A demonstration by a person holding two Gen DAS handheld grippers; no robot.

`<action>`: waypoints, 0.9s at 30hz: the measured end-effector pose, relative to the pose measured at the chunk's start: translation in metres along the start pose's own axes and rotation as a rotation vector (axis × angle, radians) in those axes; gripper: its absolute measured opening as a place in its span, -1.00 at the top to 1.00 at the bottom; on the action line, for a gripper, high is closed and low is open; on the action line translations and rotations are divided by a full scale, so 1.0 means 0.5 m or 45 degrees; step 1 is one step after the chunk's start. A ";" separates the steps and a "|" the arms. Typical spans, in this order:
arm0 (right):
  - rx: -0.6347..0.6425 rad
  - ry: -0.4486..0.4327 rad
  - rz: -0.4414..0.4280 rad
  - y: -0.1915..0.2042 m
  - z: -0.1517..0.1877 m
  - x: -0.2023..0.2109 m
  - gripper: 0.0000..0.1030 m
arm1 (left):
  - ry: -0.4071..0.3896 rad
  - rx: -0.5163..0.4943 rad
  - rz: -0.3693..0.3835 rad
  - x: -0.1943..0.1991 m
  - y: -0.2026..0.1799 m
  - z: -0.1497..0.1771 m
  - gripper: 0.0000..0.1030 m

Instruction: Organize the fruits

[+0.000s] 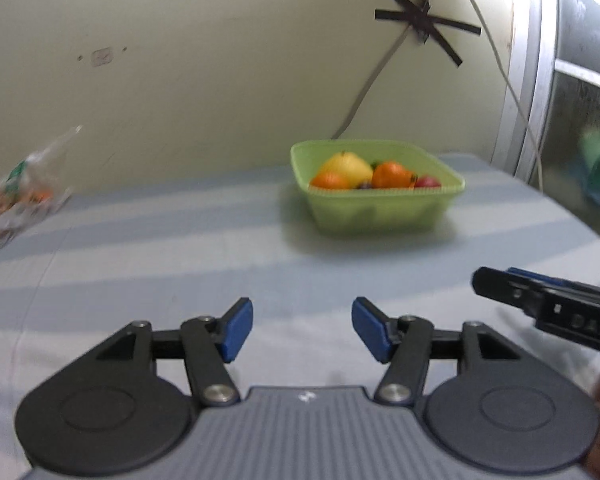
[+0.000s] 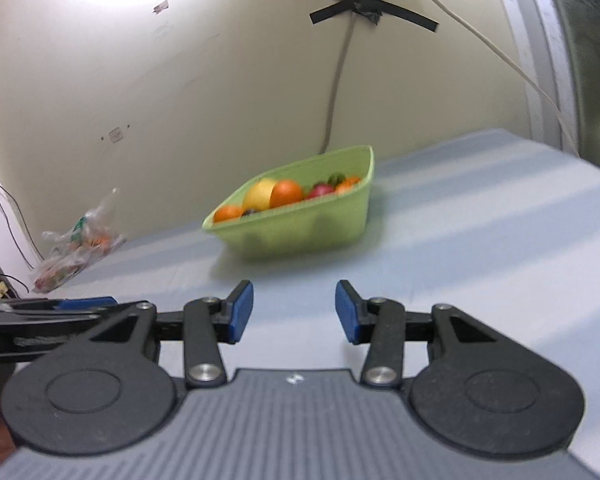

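- The fruits (image 1: 373, 176) lay piled in a light green plastic tub (image 1: 379, 208) far across the grey table (image 1: 180, 248).
- Left gripper (image 1: 302, 330) and right gripper (image 2: 294, 311) stood spread, holding nothing.
- Sorting seemed largely done; a clear plastic bag (image 2: 76, 248) at far left remained.

Lettering on right gripper (image 1: 571, 312), seen from the left wrist view: raised letters "DAS" on its black side, blurred.
Mark on left gripper (image 1: 302, 330) body: small white logo, not readable.
Wall print, top left of right wrist view: too blurred to read.
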State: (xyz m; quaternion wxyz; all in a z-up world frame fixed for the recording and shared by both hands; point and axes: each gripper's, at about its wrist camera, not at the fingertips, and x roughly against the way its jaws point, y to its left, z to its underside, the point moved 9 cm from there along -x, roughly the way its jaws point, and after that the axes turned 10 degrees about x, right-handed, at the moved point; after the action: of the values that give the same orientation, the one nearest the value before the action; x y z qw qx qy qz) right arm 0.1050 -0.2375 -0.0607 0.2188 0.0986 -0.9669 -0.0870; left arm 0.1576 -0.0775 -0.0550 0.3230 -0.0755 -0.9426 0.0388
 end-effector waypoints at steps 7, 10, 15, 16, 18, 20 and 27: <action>0.036 -0.069 0.029 0.027 0.028 0.048 0.06 | -0.043 0.013 -0.081 0.039 0.018 0.050 -0.55; 0.030 -0.093 0.028 0.025 0.028 0.053 0.06 | -0.085 0.008 -0.139 0.042 0.026 0.056 -0.56; -0.030 -0.076 -0.005 0.013 0.031 0.049 0.06 | -0.080 0.023 -0.203 0.022 0.042 0.073 -0.55; -0.038 -0.068 -0.004 0.011 0.032 0.047 0.06 | -0.074 0.023 -0.207 0.019 0.044 0.077 -0.55; -0.046 -0.049 -0.013 0.010 0.033 0.042 0.06 | -0.068 0.026 -0.208 0.018 0.047 0.081 -0.55; -0.048 -0.041 -0.013 0.009 0.033 0.040 0.05 | -0.074 0.032 -0.202 0.020 0.049 0.081 -0.56; -0.021 -0.062 -0.017 0.015 0.036 0.050 -0.17 | -0.069 0.033 -0.206 0.018 0.050 0.085 -0.57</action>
State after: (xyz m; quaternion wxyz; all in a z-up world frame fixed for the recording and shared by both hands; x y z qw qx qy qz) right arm 0.0737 -0.2336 -0.0647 0.1953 0.1013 -0.9705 -0.0988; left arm 0.1271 -0.0523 -0.0861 0.3006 0.0061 -0.9533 0.0269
